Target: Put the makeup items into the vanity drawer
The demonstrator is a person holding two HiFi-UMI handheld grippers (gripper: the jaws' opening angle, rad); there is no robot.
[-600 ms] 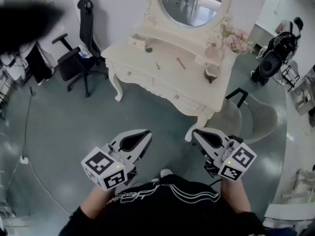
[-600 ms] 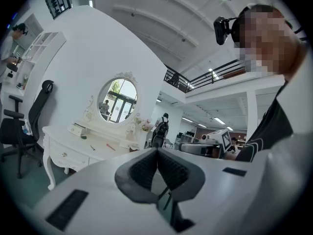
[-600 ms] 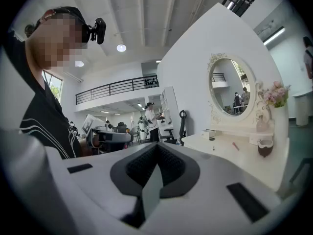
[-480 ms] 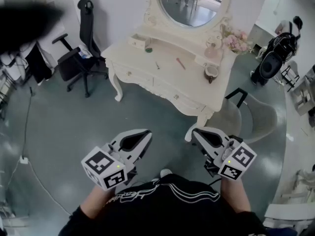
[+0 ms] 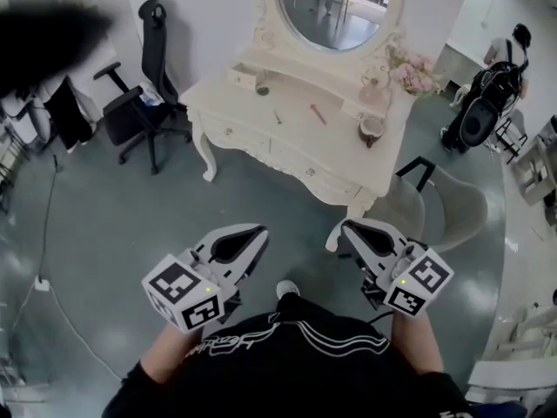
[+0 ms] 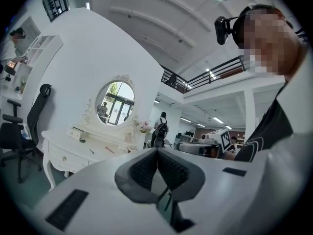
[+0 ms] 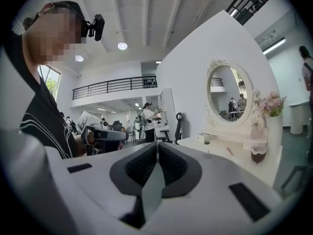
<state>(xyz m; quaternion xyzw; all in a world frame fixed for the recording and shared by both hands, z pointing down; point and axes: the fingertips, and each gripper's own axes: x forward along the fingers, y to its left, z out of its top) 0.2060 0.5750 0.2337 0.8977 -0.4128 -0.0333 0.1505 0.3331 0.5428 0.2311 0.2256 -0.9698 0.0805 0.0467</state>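
- Well back from the vanity table (image 5: 233,103), a person stands on the grey floor with a tool in each hand.
- Left gripper (image 5: 258,235) and right gripper (image 5: 341,230) both face the vanity, jaws pressed together and empty.
- Makeup items lie on the vanity's top: pink stick (image 5: 318,113), thin dark pencil (image 5: 278,117), green jar (image 5: 262,88).
- Front drawer (image 5: 287,158) sits closed.

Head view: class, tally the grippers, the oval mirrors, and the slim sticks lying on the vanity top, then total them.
Grippers: 2 (left gripper, right gripper)
Oval mirror: 1
Slim sticks: 2 (dark stick, pink stick)
Total: 5
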